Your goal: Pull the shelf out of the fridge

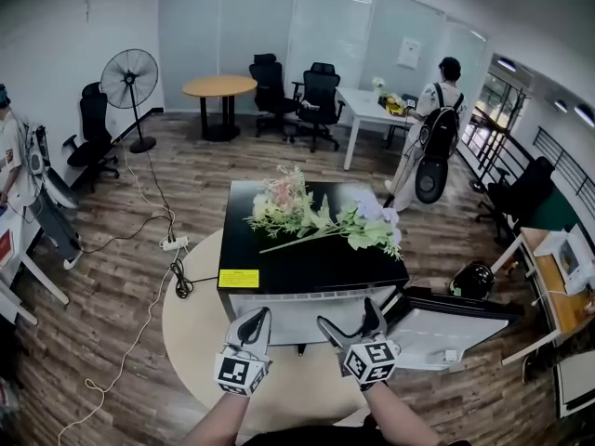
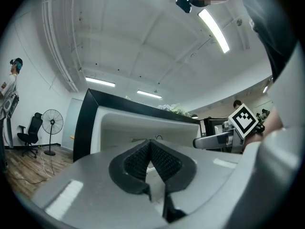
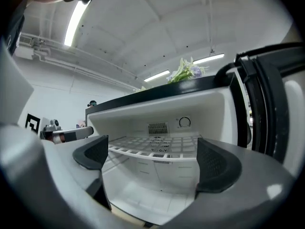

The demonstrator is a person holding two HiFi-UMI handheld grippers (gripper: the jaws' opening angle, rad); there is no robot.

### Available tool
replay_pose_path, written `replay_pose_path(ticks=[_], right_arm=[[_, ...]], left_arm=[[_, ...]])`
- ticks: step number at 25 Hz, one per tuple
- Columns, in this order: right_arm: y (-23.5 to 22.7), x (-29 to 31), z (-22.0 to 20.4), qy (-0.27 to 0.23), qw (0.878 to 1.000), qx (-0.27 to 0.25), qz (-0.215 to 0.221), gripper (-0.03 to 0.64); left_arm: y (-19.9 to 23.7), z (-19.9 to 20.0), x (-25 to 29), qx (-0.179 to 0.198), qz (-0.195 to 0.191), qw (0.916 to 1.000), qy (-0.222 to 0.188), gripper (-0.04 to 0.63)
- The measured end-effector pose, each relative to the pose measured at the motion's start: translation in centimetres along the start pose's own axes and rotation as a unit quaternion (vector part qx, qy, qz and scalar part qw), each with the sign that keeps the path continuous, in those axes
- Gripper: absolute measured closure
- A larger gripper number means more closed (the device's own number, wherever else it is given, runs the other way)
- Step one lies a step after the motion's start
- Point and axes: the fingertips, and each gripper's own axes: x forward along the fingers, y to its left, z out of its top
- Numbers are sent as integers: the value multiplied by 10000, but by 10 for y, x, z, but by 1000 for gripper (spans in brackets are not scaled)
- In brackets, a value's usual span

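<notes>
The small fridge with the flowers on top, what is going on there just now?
A person faces the black mini fridge, whose door stands open to the right, with a hand-held gripper in each hand. The right hand-held gripper is open, its jaws apart in front of the white wire shelf, which sits inside the fridge, not gripped yet. The left hand-held gripper is shut and empty.

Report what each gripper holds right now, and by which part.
Nothing is held. The left gripper's jaws are together on nothing; the right gripper's jaws stand apart in front of the fridge's wire shelf, not touching it.
</notes>
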Motion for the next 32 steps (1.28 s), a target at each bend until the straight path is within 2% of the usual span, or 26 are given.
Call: replay_pose_path(ticks=[5,10,14,18,26,30,32], right_arm=[[-14,10,-10,80,9964,844,17,29],[-17,22,-27,322,9833,1783,185,32],[-18,31,-36,419,9659,2533,335,42],[-20,44,-41,494,9453,3193,452,84],[-24,69,-40,552,9179,3872,674,127],[-23,77,-42,613,9011,4226,749,176],[-23,81,-46,645,8910,4425,778,178]], left_arm=[[-3,5,12,62,111,9999,-9,595],[-2,7,18,107,222,9997,31,595],[-6,7,21,135,238,9996,57,595],[-9,5,22,140,255,9995,94,595],[-10,-2,23,153,299,9992,193,595],[-11,0,23,148,319,9992,204,595],[-11,-1,22,149,325,9991,224,595]])
